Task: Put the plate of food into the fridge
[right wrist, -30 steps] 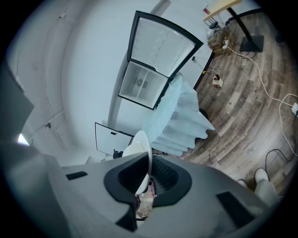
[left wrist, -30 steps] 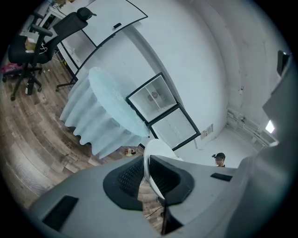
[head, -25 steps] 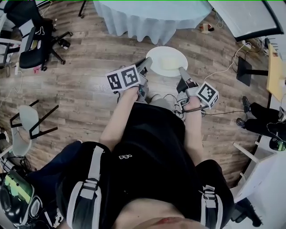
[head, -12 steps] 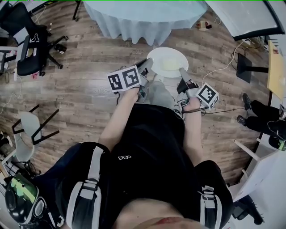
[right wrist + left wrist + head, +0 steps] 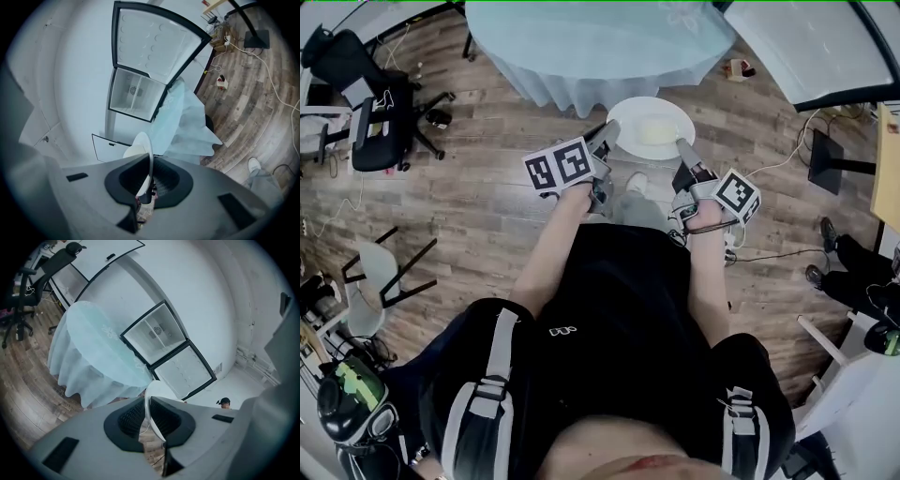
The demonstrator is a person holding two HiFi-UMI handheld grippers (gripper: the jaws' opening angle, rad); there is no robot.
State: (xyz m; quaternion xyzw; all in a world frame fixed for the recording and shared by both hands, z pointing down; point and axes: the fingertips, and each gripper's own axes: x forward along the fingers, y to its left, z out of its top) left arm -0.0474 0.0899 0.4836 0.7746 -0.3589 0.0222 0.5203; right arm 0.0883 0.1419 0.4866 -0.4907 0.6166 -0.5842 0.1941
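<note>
A white plate with pale food on it hangs level over the wood floor, held from both sides. My left gripper is shut on its left rim and my right gripper on its right rim. In the left gripper view the plate shows edge-on between the closed jaws of the gripper. The right gripper view also shows the plate edge-on in that gripper. The open fridge stands behind the table, its door swung wide.
A round table with a pale blue cloth stands just ahead of the plate. Black office chairs are at the left, a small chair lower left. Cables lie on the floor at the right. A person is far off.
The table has come closer and shifted in the head view as I walk forward. Both grippers keep their hold on the plate, in the same pose.
</note>
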